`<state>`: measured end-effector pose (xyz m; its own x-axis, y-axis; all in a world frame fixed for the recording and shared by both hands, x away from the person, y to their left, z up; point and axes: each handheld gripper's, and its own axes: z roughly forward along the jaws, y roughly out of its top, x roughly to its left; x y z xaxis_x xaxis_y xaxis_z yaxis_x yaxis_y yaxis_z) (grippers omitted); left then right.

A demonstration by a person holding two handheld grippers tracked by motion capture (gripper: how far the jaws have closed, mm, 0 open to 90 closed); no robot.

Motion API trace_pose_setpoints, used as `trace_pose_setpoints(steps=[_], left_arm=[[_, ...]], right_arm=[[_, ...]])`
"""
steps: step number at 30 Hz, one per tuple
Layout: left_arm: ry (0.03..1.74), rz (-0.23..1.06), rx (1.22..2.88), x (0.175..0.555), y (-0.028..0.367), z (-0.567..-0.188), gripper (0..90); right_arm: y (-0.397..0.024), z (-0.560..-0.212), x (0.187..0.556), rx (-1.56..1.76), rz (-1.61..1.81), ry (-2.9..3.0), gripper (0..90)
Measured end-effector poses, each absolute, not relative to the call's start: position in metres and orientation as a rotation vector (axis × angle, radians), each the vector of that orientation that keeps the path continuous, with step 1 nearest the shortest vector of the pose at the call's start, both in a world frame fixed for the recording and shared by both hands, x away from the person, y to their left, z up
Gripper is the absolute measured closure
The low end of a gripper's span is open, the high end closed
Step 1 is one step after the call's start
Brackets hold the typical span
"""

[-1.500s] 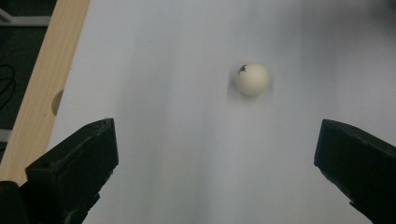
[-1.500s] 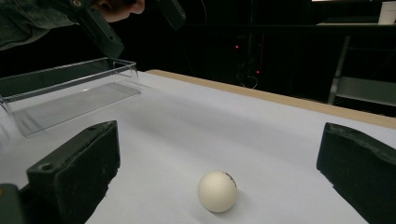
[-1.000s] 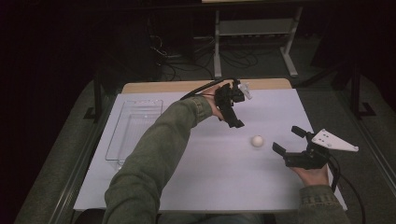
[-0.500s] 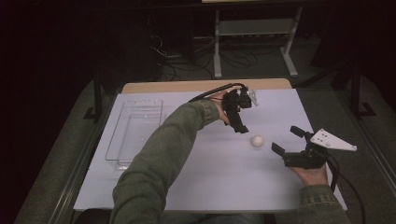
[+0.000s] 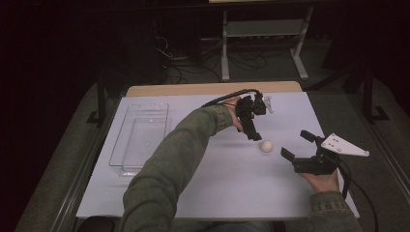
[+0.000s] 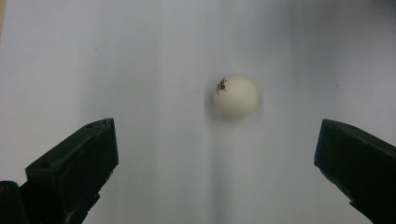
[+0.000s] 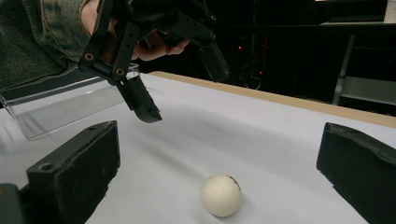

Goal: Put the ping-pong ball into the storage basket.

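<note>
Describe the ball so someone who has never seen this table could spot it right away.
Start from the white table and pass over the clear tray on its left side. Right of centre, between the left gripper hovering above and the right gripper beside it, sits the ball. It is the one small, round, cream thing there, with a dark printed mark on it.

A clear plastic tray (image 5: 140, 137) lies on the white table (image 5: 232, 188), left side.

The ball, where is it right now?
In the high view the ball lies on the white table, right of the middle, between the left gripper above it and the right gripper. The clear tray sits far left.
</note>
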<state>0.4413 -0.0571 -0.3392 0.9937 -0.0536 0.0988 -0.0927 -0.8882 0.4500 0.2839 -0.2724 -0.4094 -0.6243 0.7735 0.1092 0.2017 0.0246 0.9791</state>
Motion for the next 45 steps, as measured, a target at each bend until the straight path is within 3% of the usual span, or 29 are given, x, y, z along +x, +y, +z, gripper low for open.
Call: trace_pose_setpoints(steps=[45], left_arm=[[-0.05, 0.04, 2.613, 0.444, -0.075, -0.374, 0.0]], right_arm=[[-0.273, -0.409, 0.284, 0.979, 1.646, 1.845, 0.0]])
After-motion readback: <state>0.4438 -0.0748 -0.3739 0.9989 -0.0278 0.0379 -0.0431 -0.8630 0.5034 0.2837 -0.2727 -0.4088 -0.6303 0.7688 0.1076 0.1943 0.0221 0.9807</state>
